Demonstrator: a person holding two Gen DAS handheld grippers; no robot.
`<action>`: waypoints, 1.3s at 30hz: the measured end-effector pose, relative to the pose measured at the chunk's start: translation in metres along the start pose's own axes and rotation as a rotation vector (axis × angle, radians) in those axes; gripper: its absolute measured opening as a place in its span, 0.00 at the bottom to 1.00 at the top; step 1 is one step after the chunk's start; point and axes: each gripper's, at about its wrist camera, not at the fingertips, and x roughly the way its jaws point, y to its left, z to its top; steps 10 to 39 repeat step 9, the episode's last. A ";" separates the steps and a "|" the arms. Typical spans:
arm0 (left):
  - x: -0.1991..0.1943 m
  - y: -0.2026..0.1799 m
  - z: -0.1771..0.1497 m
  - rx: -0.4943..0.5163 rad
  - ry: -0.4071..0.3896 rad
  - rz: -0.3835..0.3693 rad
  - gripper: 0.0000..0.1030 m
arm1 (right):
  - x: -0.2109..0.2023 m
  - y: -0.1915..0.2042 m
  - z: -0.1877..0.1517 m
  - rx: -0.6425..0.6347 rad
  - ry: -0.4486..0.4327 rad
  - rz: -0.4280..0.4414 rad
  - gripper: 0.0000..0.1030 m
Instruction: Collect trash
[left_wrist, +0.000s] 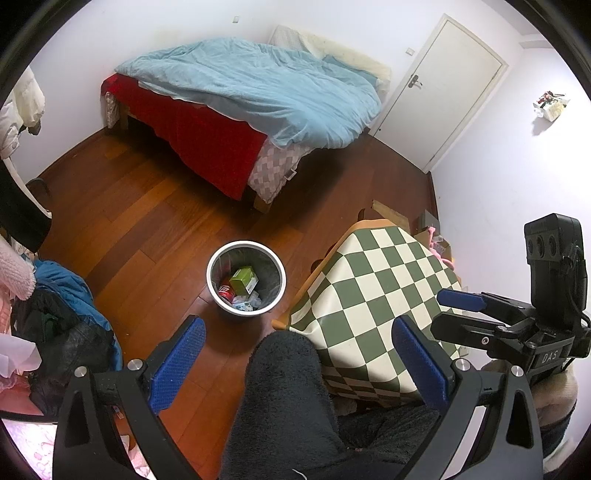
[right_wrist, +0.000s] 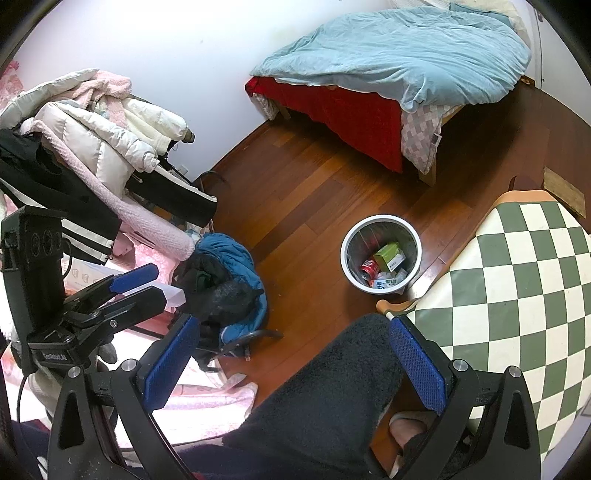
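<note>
While knee (left_wrist: 284, 387) fronts grippers, bin (left_wrist: 221, 295) beside table (left_wrist: 373, 295).

Bright, even indoor light, sharp throughout.
Fisheye bends the frame edges into black corners; soft shadows under the bed (left_wrist: 236, 92).

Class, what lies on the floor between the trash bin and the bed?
Nothing: bare wooden floor runs from the trash bin to the bed, in both wrist views.

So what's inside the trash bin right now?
The trash bin holds a green box, a red can and crumpled wrappers. Anything beneath that pile is covered.
</note>
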 end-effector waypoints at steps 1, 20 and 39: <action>0.000 0.000 0.000 0.001 -0.001 0.000 1.00 | -0.001 0.000 0.000 0.000 0.000 0.000 1.00; -0.005 0.005 0.002 0.012 -0.010 -0.022 1.00 | 0.000 0.000 -0.001 -0.004 0.001 -0.002 1.00; -0.005 0.005 0.002 0.012 -0.010 -0.022 1.00 | 0.000 0.000 -0.001 -0.004 0.001 -0.002 1.00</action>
